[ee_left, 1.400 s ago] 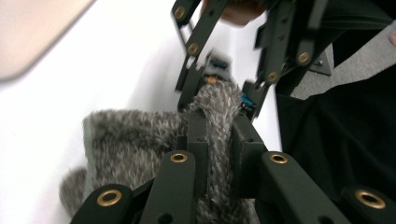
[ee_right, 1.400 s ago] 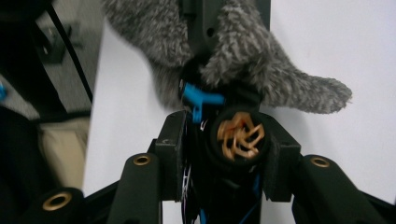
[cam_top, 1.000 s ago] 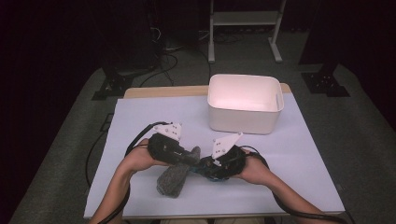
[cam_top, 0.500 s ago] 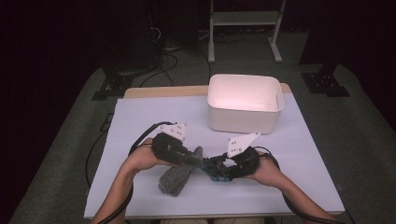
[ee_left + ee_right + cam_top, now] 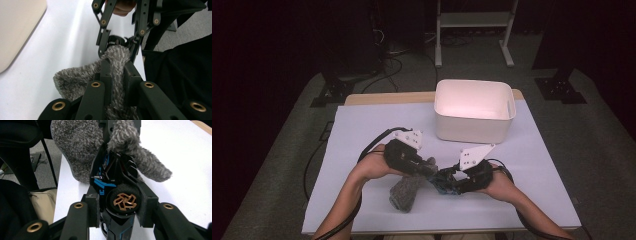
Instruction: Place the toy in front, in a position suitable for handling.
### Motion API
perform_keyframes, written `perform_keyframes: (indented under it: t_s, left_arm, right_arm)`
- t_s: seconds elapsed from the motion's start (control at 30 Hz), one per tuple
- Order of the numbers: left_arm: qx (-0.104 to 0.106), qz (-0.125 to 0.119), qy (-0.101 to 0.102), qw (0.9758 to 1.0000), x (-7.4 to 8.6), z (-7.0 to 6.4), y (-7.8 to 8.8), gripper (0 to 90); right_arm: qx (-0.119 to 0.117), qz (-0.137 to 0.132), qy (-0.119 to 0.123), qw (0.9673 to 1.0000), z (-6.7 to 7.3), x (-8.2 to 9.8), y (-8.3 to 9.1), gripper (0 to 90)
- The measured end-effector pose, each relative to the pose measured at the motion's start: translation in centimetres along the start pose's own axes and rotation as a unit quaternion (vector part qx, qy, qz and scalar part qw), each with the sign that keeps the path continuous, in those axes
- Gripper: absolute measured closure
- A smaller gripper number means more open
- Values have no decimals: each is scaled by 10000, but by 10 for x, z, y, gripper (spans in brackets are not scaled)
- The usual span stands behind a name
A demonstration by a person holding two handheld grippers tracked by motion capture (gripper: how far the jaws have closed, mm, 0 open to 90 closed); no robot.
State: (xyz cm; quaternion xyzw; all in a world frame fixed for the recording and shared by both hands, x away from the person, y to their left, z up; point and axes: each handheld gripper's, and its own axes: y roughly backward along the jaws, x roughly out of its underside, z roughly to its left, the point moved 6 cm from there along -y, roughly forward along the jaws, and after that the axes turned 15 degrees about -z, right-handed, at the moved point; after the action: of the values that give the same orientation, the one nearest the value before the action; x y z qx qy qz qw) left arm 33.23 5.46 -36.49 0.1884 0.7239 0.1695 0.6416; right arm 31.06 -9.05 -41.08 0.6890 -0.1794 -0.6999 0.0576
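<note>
1. Two grippers meet at the near middle of the desk [image 5: 362, 130] in the high view: we see the left gripper [image 5: 426, 168] and right gripper [image 5: 443, 181] nose to nose above a grey fuzzy sock [image 5: 404, 192]; a white bin [image 5: 474, 111] sits farther back, well apart.
2. From the left gripper view, our jaws are narrow, pinching the sock [image 5: 117, 62], with the right gripper [image 5: 117, 45] just beyond it.
3. From the right gripper view, our jaws clamp a black and blue toy car [image 5: 117, 195] whose front touches the sock [image 5: 82, 150].
</note>
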Motion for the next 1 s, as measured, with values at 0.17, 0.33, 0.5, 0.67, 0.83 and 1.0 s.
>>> perform_keyframes:
  t_s: [0.17, 0.33, 0.5, 0.67, 0.83, 1.0]
  left_arm:
    - [158, -62, -197, 9997, -20, -5, -7, 810]
    - [232, 158, -230, 9993, -28, -4, -22, 808]
    - [317, 178, -160, 9992, -30, -1, -31, 806]
    - [241, 188, -185, 9994, -29, 0, -23, 806]
    - [109, 99, -1, 9999, -16, 6, -10, 806]
    - [4, 27, 215, 9998, 3, 11, -1, 803]
  right_arm:
    - [7, -39, 34, 10000, 1, 0, -2, 602]
    - [7, -79, 97, 9999, 3, 0, -6, 603]
    - [30, -201, 9, 9998, 2, 3, -1, 603]
    - [10, -127, 33, 9999, 2, 2, 2, 603]
    - [13, -123, -19, 9999, -1, 3, 6, 602]
    - [1, -91, -31, 10000, -1, 2, 4, 601]
